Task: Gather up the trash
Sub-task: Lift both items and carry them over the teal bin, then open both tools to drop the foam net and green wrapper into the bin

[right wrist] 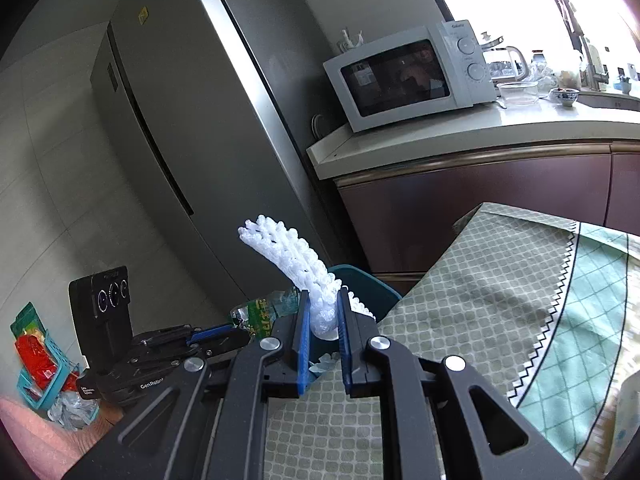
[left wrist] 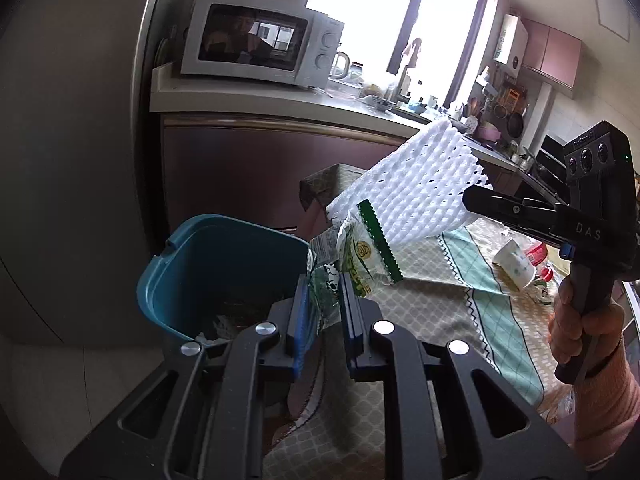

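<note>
Wrapper clamped in left gripper beside bin; right gripper clamped on foam net.

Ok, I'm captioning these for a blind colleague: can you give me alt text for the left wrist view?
The left gripper holds a crumpled green snack wrapper beside an open blue bin. To its right, the right gripper grips a white foam net over a patterned tablecloth. A microwave sits on the counter behind.
</note>
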Action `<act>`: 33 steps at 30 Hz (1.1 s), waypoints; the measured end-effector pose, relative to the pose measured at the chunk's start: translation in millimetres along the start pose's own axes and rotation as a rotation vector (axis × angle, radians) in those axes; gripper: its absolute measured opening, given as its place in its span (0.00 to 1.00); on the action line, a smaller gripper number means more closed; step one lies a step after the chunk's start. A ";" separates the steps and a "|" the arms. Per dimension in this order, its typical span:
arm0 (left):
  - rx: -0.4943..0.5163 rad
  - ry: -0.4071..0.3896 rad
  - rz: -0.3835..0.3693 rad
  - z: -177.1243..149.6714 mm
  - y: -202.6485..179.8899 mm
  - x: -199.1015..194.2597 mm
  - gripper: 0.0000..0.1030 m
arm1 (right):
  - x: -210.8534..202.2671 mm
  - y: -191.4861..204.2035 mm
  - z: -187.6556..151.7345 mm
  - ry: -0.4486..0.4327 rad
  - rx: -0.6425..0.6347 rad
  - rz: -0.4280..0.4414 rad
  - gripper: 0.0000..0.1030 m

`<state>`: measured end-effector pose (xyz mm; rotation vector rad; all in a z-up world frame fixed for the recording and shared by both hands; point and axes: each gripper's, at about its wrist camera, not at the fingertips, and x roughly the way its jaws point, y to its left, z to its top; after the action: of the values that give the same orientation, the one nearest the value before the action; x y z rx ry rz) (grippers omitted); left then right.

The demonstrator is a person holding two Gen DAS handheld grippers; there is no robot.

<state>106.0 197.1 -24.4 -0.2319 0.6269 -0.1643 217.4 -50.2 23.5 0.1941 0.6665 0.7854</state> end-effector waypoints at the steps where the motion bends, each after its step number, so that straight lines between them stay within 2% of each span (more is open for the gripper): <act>1: -0.006 0.003 0.010 -0.2 4.9 1.4 0.15 | 7.6 0.5 1.5 0.011 0.001 0.001 0.11; 7: -0.041 0.018 0.053 -2.6 28.5 11.6 0.15 | 43.4 2.8 6.4 0.062 0.007 0.011 0.11; 18: -0.070 0.059 0.126 -9.2 47.3 39.4 0.15 | 99.6 0.4 3.1 0.163 0.026 0.002 0.11; 33: -0.082 0.089 0.173 -15.7 57.8 67.8 0.15 | 137.7 -5.2 -5.8 0.249 0.062 -0.036 0.12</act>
<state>155.5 235.1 -89.9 -0.2495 0.7393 0.0179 288.1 43.2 -49.4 0.1414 0.9278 0.7617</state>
